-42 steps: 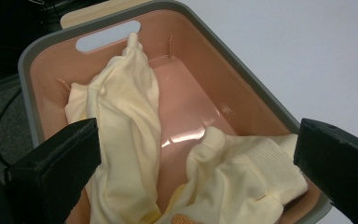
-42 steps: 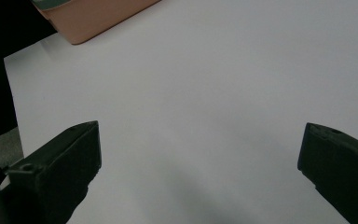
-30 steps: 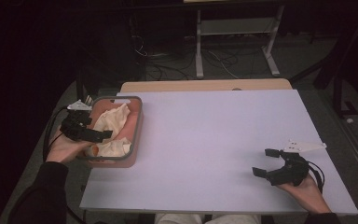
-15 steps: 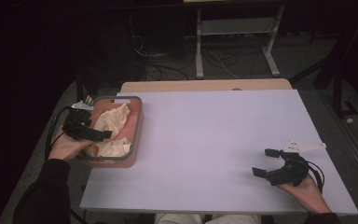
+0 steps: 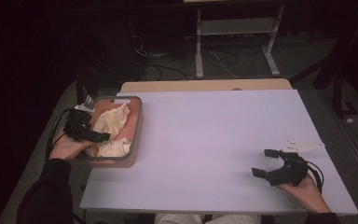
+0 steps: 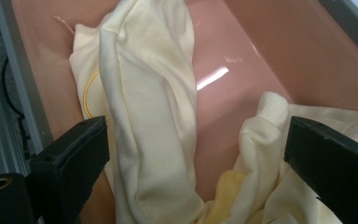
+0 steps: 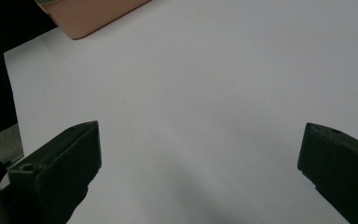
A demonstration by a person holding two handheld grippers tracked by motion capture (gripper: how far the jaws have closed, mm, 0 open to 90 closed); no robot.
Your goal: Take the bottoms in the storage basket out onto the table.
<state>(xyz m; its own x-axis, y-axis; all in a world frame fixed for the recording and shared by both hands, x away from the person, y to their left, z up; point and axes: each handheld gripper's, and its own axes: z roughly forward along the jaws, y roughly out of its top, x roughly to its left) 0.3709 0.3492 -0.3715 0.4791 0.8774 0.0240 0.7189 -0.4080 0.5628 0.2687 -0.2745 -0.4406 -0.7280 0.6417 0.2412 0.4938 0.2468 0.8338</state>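
In the pink basket (image 5: 137, 122) at the counter's (image 5: 214, 140) left edge, cream garment (image 6: 154, 112) bunched between left gripper (image 6: 196, 154) jaws, wide, just been closing, not yet pinching. Risk: catching one thin fold, probably dragging the basket. Right gripper (image 5: 266, 162) agape, empty.

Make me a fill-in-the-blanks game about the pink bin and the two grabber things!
1. The cream cloth lies inside the ____ bin.
2. The right gripper hovers over the bare white ____.
3. The left gripper has just been closing a little, yet its jaws are ____ around the cloth, not pinching it.

Missing words: pink; table; open
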